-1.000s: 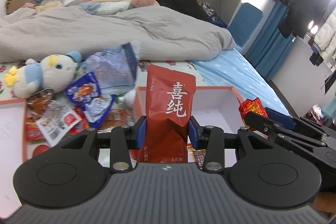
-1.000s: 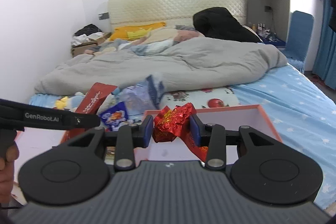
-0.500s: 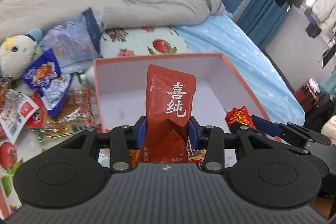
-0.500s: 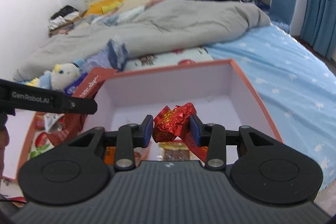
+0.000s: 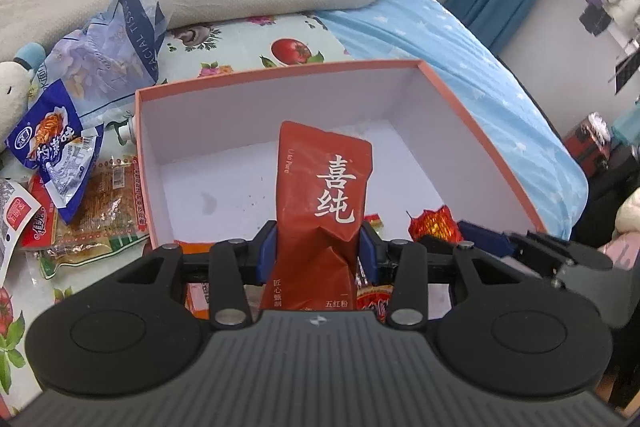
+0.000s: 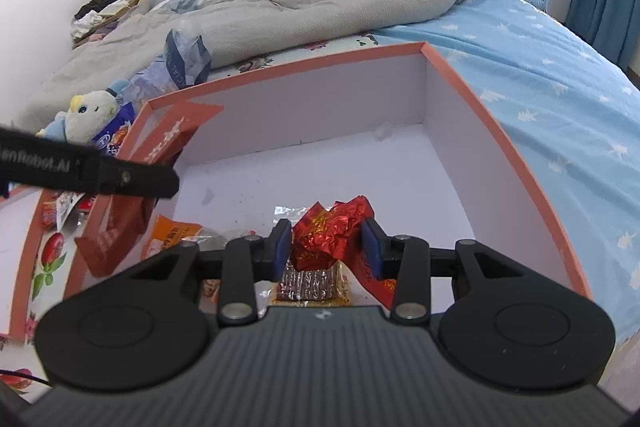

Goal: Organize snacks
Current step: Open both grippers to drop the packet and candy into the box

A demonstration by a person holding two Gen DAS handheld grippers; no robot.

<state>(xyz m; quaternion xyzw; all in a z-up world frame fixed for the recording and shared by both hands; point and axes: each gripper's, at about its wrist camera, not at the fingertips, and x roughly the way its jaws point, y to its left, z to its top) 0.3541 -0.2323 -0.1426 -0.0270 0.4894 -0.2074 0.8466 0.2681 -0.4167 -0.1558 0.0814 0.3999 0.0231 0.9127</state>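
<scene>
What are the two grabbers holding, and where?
Left gripper pinches the red pouch at its lower half. Right gripper has the foil candy between opening jaws.

Both hand-held grippers have come down from above the bed and now hang over the open orange box (image 6: pixel 460 83), tilted more steeply, so the box floor fills both views. The left hand-held gripper (image 5: pixel 318 253) has carried the red pouch (image 5: pixel 324 195) in over the near part of the box. The jaws of the right hand-held gripper (image 6: pixel 328 247) have just been opening, and the red foil candy (image 6: pixel 330 237) between them now shows a gap to the right pad.
</scene>
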